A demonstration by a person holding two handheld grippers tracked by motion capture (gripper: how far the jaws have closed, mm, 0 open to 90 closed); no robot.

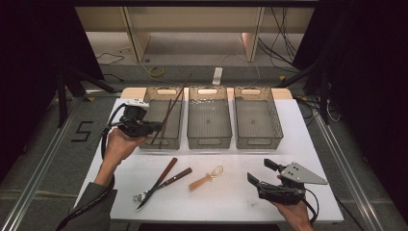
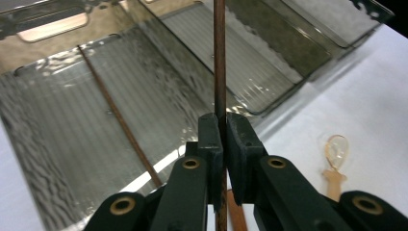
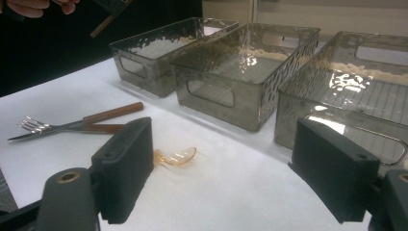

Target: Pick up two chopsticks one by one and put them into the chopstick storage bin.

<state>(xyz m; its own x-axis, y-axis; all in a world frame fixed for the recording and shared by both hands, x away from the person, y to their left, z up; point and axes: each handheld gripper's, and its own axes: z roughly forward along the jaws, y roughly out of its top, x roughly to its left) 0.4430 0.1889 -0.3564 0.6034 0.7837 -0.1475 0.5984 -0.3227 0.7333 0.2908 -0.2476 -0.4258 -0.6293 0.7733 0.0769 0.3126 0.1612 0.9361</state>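
My left gripper [image 1: 156, 127] [image 2: 221, 127] is shut on a thin brown chopstick [image 1: 172, 107] [image 2: 219, 57], which slants up over the left smoky plastic bin [image 1: 160, 143] [image 2: 29, 144]. A second chopstick [image 2: 120, 118] lies inside that bin. My right gripper [image 1: 262, 172] [image 3: 221, 168] rests open near the table's front right, nothing between its jaws. On the white table lie a wooden-handled knife [image 1: 166, 172], a wooden-handled fork [image 1: 179, 176] [image 3: 33, 126] and a small amber spoon [image 1: 207, 178] [image 3: 175, 156] [image 2: 335, 154].
Three matching bins stand in a row at the back of the table; the middle bin [image 1: 209, 142] [image 3: 216, 91] and the right bin [image 1: 258, 142] [image 3: 312, 120] hold nothing visible. Cables, table legs and a shelf frame lie beyond the table's far edge.
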